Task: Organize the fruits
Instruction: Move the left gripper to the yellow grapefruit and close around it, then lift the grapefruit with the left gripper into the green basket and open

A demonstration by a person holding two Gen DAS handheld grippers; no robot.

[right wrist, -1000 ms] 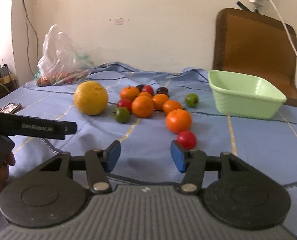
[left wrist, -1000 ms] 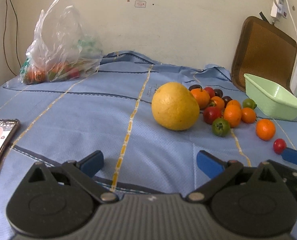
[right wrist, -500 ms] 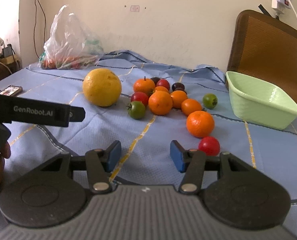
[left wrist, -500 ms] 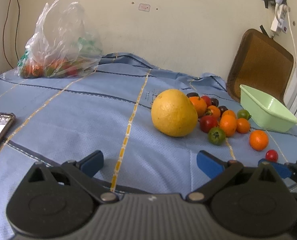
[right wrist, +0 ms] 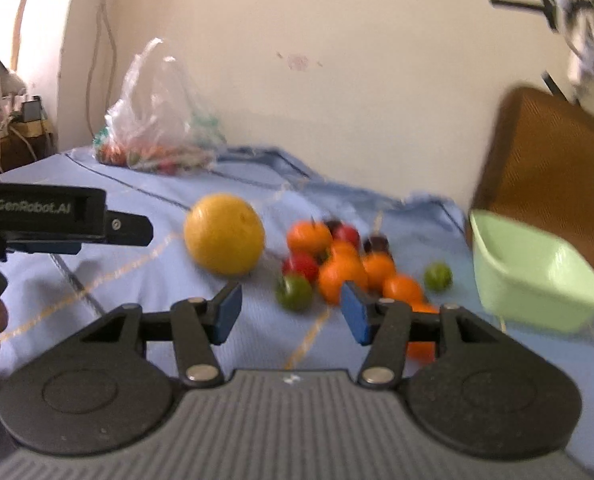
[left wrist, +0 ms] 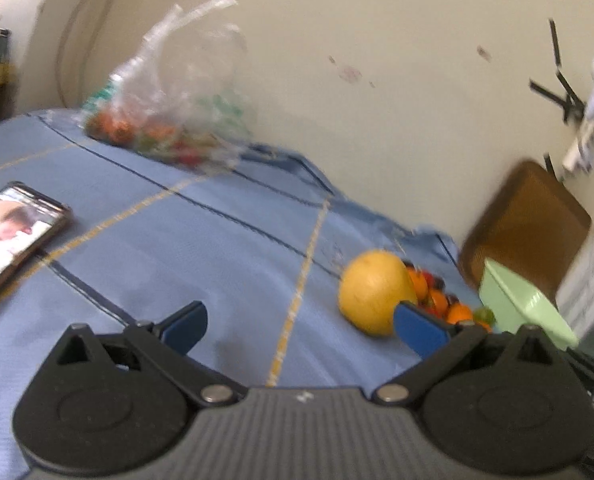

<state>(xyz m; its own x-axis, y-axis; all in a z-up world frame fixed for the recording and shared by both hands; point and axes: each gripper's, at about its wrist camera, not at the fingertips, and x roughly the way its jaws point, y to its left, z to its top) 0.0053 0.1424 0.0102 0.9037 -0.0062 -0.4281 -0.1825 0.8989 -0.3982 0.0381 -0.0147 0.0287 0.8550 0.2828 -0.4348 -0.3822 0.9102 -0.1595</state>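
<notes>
Right wrist view: the right gripper (right wrist: 291,312) hangs with jaws apart and empty over the blue cloth (right wrist: 257,344), facing the big yellow citrus (right wrist: 224,234), the pile of oranges and tomatoes (right wrist: 339,260) and the green basin (right wrist: 537,276) to the right. Left wrist view, blurred and tilted: the left gripper (left wrist: 297,324) gapes wide, holding nothing, citrus (left wrist: 373,290) just ahead, a phone (left wrist: 13,240) lying at left.

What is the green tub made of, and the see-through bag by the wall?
The green tub looks like smooth moulded plastic: one even colour, thin walls, soft sheen. The bag looks like thin, crinkly plastic film: clear, creased, with fruit colours showing through.
</notes>
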